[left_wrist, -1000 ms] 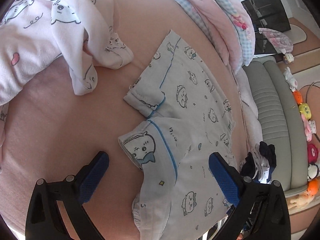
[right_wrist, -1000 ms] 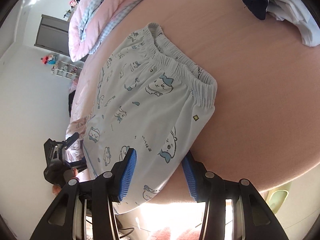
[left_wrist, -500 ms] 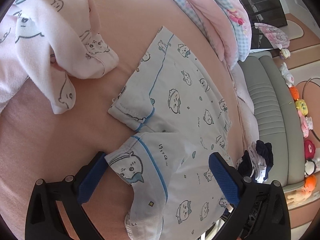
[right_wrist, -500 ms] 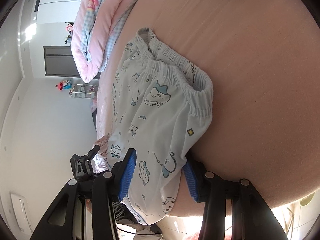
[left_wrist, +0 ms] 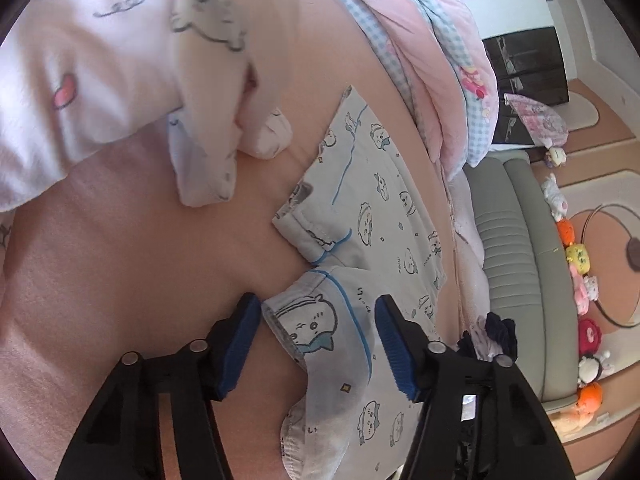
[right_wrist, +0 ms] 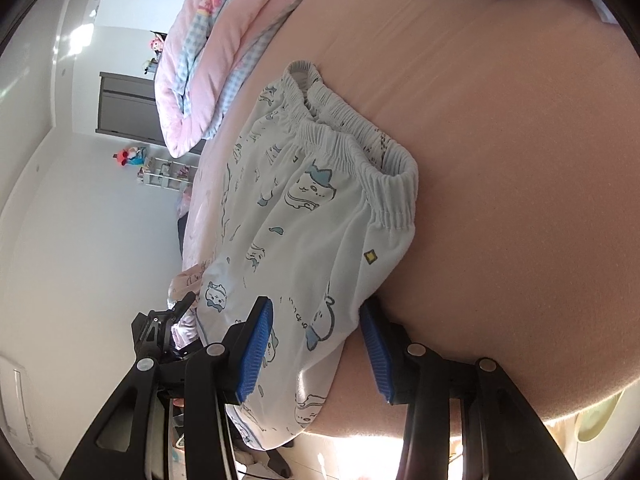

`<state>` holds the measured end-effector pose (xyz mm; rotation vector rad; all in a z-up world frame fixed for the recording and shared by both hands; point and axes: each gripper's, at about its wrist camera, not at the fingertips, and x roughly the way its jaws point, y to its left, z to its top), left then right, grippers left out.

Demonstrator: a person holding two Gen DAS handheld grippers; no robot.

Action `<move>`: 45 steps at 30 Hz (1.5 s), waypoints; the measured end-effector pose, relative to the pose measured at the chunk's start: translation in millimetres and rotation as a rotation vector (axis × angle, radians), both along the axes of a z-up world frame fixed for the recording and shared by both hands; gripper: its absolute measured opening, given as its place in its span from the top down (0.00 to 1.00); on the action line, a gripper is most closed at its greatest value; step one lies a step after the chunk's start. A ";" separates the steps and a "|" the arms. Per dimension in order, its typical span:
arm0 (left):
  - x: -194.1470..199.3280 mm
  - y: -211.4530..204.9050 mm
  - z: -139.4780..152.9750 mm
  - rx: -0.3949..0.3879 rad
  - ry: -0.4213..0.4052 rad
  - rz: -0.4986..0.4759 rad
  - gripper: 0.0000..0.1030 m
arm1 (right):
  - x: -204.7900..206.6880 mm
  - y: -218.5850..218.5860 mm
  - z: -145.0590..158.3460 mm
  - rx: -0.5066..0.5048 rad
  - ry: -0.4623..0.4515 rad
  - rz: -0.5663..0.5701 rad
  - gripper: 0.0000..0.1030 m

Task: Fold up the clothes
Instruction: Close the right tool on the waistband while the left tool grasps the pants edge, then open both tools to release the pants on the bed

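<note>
Right gripper (right_wrist: pixel 316 344) straddling patterned shorts (right_wrist: pixel 320 216), possibly gripping, pink bed (right_wrist: pixel 520 160)

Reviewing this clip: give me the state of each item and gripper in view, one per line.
Blue printed shorts: unfolded, spread on the bed, legs apart, waistband bunched.
Left gripper: open, fingers straddling a leg hem.
Right gripper: open, fingers astride the shorts' side.
Pink printed garment: crumpled, unfolded.
Pink quilt: heaped at the bed's edge.
</note>
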<state>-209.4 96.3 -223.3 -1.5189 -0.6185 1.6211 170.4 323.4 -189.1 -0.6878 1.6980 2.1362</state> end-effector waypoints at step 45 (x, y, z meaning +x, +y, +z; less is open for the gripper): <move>16.7 54.7 46.8 -0.514 0.432 -0.176 0.86 | -3.2 -10.4 23.2 0.244 -0.290 0.105 1.00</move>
